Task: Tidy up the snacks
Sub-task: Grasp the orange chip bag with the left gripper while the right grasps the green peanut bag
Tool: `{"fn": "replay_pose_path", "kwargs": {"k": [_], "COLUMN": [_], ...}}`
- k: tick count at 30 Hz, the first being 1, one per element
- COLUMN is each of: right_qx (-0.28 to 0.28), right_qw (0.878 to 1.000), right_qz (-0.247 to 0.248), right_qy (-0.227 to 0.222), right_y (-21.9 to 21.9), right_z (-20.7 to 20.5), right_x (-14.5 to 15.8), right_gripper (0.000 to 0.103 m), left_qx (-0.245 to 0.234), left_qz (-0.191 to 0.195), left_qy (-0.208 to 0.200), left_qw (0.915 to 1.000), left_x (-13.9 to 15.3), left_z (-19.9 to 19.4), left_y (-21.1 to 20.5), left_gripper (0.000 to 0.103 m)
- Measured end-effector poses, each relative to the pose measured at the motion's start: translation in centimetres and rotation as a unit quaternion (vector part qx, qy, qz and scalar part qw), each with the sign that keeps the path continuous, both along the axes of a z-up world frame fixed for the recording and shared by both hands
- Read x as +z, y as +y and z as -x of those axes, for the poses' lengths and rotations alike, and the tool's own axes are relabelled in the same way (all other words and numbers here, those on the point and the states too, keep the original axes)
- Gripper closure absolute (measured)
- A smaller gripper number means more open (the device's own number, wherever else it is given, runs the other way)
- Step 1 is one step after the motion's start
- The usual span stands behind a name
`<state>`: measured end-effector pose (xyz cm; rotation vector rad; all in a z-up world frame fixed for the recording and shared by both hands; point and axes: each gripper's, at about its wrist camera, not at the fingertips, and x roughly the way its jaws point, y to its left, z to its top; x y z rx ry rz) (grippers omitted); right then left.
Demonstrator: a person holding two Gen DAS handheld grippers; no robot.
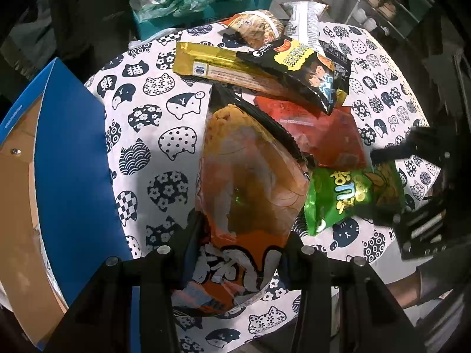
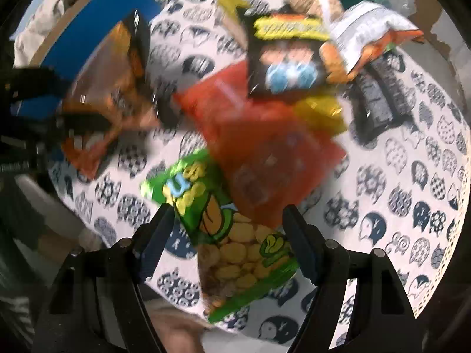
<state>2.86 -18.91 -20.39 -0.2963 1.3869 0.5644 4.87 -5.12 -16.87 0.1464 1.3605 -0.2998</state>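
Our left tool [image 1: 238,253] grips the orange snack bag [image 1: 250,182]; our right tool [image 2: 226,241] straddles the green bag [image 2: 235,244], unclenched. Next, we likely squeeze it.

On the tablecloth [image 1: 141,135] you can read the character 猫 inside 1 dark cat head near the gold pack, and a "Y" mark on several cat faces. The green bag [image 1: 350,200] carries big yellow lettering, the orange bag [image 1: 250,194] big white characters; you cannot make out either.
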Motion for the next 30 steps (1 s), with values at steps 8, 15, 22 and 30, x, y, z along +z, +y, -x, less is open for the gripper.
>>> {"fn": "replay_pose_path", "kwargs": {"k": [8,15,22,30], "right_qx": [0.004,0.005,-0.009,-0.023], "right_qw": [1.000,1.000,0.999,0.998], "right_qz": [0.020,-0.011,-0.041,-0.058], "right_qy": [-0.001,0.000,-0.005,-0.026], "right_y": [1.3,2.1,1.1,0.3], "right_z": [0.8,1.1,2.5,2.7], "right_x": [-1.9,-1.1,1.8,4.0], "right_gripper": [0.028,0.065,0.069,0.069], "left_qx": [-0.004,0.004,0.005,0.004], "left_qz": [-0.003,0.004,0.008,0.018], "left_qy": [-0.004,-0.012,-0.032,-0.061], "left_qw": [1.0000,0.9999,0.9994,0.9980], "left_x": [0.3,1.1,2.6,5.1], "left_z": [0.6,1.0,1.7,2.5], "left_y": [-0.1,0.6,0.7,0.5], "left_gripper": [0.058,0.058,0.058,0.058]}}
